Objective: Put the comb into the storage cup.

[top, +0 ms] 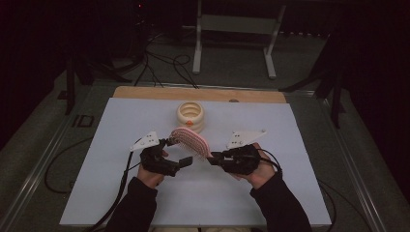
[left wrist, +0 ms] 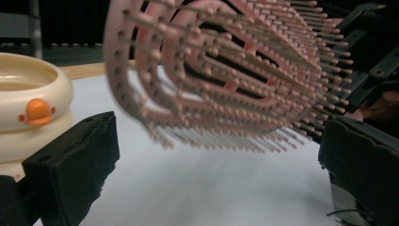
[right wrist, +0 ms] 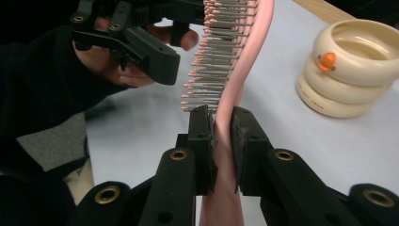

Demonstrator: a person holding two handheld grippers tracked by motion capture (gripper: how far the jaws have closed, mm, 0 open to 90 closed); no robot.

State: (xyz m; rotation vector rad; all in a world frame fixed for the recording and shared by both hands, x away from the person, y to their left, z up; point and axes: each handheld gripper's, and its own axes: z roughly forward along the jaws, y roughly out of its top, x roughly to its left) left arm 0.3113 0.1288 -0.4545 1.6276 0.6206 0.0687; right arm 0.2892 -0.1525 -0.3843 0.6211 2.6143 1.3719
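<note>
High view puts my two hands side by side at the middle of the frame over the white bench (top: 121, 193), with the pink hairbrush (top: 191, 140) raised between them, just below the cream stacked rings (top: 190, 116). My right gripper (right wrist: 222, 136) has its fingers clamped on the brush's handle, bristles pointing to the left of its own view. My left gripper (left wrist: 216, 165) has its fingers spread wide apart, the bristles hanging just above the gap and touching neither.

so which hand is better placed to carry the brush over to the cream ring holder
Right. The right gripper is already shut on the pink brush at its handle, holding it above the table. The left gripper is open beside the bristles, gripping nothing.
</note>
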